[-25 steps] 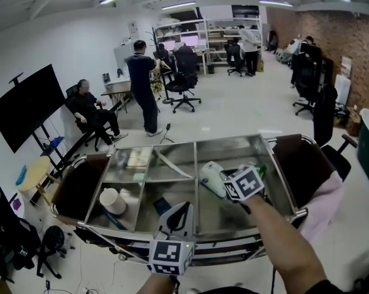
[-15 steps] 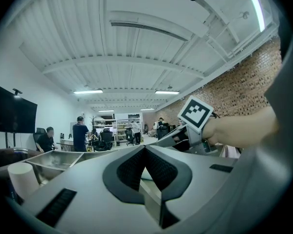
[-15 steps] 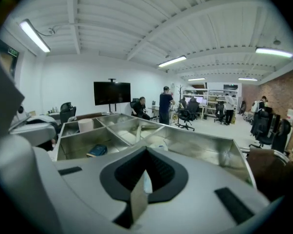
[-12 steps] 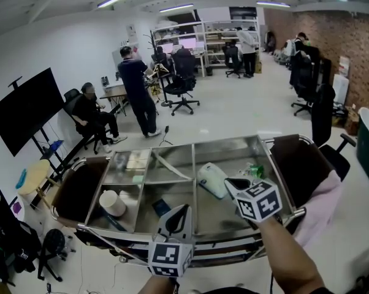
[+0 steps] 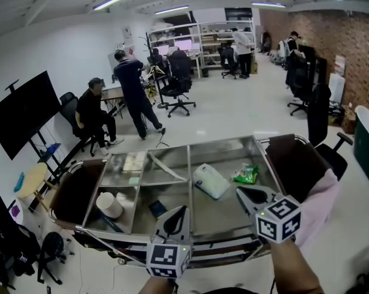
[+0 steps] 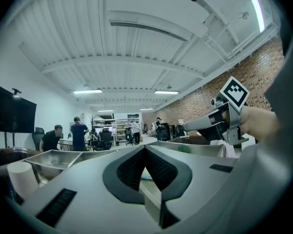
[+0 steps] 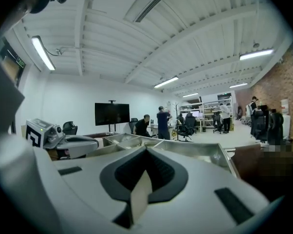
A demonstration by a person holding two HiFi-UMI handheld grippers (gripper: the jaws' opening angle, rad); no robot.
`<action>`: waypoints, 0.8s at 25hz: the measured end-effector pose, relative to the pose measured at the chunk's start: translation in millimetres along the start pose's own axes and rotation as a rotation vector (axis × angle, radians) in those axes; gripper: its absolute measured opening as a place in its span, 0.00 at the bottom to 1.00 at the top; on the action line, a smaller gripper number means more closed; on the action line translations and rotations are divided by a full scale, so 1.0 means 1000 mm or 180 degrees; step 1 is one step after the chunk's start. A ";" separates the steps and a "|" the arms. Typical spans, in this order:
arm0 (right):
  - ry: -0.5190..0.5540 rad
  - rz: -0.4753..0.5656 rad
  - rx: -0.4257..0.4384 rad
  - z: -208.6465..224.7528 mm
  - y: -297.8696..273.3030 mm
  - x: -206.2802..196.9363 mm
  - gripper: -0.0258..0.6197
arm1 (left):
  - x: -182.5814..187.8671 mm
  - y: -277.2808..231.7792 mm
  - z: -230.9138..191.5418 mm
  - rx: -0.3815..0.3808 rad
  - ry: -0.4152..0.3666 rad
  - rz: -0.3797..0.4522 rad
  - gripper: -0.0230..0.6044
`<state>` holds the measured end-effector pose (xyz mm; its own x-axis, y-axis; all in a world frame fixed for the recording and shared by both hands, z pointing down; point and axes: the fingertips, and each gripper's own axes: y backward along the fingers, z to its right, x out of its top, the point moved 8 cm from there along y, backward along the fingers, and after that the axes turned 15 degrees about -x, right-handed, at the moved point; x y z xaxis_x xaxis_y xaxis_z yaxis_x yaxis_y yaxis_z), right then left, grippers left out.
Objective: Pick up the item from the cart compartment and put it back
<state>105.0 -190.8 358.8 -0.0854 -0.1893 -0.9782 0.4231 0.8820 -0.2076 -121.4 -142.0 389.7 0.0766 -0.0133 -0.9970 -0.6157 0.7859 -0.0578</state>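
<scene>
A white pouch (image 5: 210,180) lies flat in the large right compartment of the steel cart (image 5: 221,142), with a small green packet (image 5: 246,175) just right of it. My right gripper (image 5: 241,192) hovers over the near right part of that compartment, shut and empty, a short way from both items. Over the cart's near rim at the middle, my left gripper (image 5: 179,209) is shut too, with nothing in it. The left gripper view shows the right gripper (image 6: 190,126) raised at the right, above the cart.
A white roll (image 5: 111,204) and a dark flat item (image 5: 157,209) lie in the near left compartments, flat boxes (image 5: 134,161) in a far one. Brown bags (image 5: 78,188) hang at both cart ends. Pink cloth (image 5: 324,198) lies at the right. People and office chairs are beyond.
My right gripper has drawn back from the white pouch toward the near right, staying shut. The pouch and the green packet now show uncovered. The left gripper has not moved.
</scene>
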 end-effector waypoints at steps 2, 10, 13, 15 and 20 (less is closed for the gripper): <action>-0.0053 0.0075 0.0008 0.001 0.012 0.001 0.05 | 0.002 0.001 0.002 -0.0008 -0.0004 0.0006 0.04; -0.0304 0.0205 -0.0128 0.017 0.058 -0.027 0.05 | -0.001 0.008 -0.001 0.0027 -0.0018 0.0000 0.04; -0.0333 0.0154 -0.0179 0.024 0.057 -0.035 0.05 | -0.002 0.007 0.000 0.0000 -0.0008 -0.0013 0.04; -0.0324 0.0153 -0.0196 0.026 0.057 -0.035 0.05 | -0.002 0.006 0.003 -0.0029 -0.0017 -0.0011 0.04; -0.0254 0.0101 -0.0172 0.024 0.055 -0.040 0.05 | 0.000 0.003 0.006 -0.0065 -0.0009 -0.0020 0.04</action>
<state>153.4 -144.6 386.5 0.0002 -0.1926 -0.9813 0.3750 0.9097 -0.1785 -118.5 -135.6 390.3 0.0826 -0.0164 -0.9964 -0.6311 0.7730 -0.0651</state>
